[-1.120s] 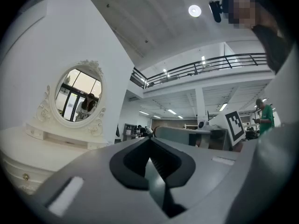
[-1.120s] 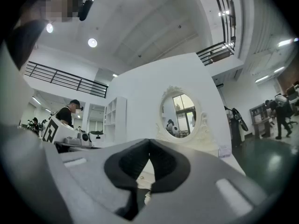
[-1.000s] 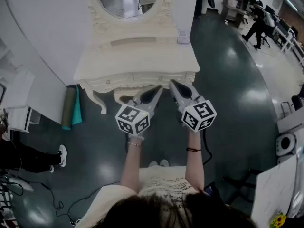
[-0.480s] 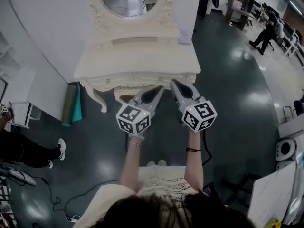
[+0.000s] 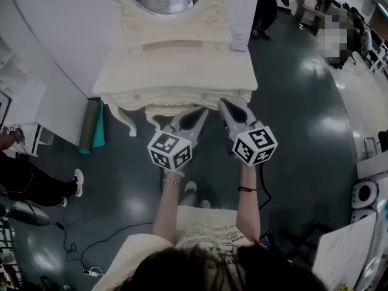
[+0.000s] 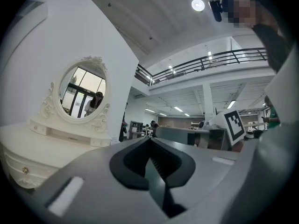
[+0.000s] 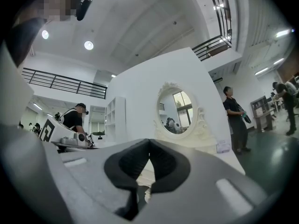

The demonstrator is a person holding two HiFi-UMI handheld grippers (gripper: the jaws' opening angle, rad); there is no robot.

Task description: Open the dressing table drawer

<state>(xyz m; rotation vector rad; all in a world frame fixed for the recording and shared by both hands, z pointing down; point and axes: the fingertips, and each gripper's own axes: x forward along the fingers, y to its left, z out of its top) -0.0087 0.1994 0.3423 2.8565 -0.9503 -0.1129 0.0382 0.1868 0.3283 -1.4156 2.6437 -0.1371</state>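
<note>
Drawer [image 5: 176, 94] shut, just beyond left claw [image 5: 204, 111], right claw [image 5: 221, 103]

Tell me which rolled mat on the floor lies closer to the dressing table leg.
The teal rolled mat, lying between the olive-green rolled mat and the curved leg of the cream carved dressing table; the olive one is farther out.

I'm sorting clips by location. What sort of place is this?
Probably a big open lab or workshop hall, not a bedroom: the dressing table stands against a freestanding white partition on a glossy dark floor, with a railed mezzanine overhead.
</note>
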